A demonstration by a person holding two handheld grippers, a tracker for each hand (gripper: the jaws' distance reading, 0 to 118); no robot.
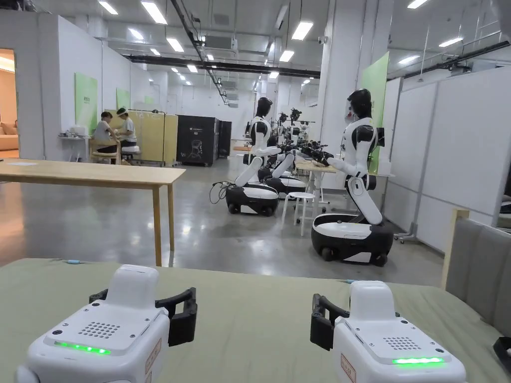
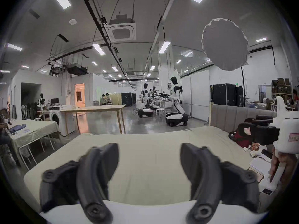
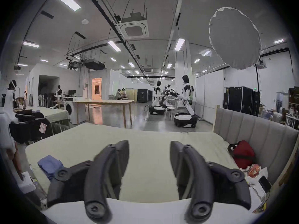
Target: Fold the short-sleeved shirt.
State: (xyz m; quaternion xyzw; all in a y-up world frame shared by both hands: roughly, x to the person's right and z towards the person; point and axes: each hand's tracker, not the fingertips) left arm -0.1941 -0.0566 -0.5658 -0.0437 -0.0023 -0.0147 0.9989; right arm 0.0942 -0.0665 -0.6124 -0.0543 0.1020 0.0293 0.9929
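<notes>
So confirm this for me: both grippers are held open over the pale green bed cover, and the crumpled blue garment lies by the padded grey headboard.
Wrong on one point. The right gripper view shows the crumpled blue garment at the opposite edge of the pale green bed cover, away from the padded grey headboard. Both the left gripper and the right gripper are open.

Wooden table (image 1: pixel 100 174), wheeled humanoid robots (image 1: pixel 357 199), white stool (image 1: pixel 301 199), red bag (image 3: pixel 242 153)

Glossy grey floor (image 1: pixel 239 234), wooden table (image 1: pixel 95 174), ceiling strip lights (image 1: pixel 302 30).
</notes>
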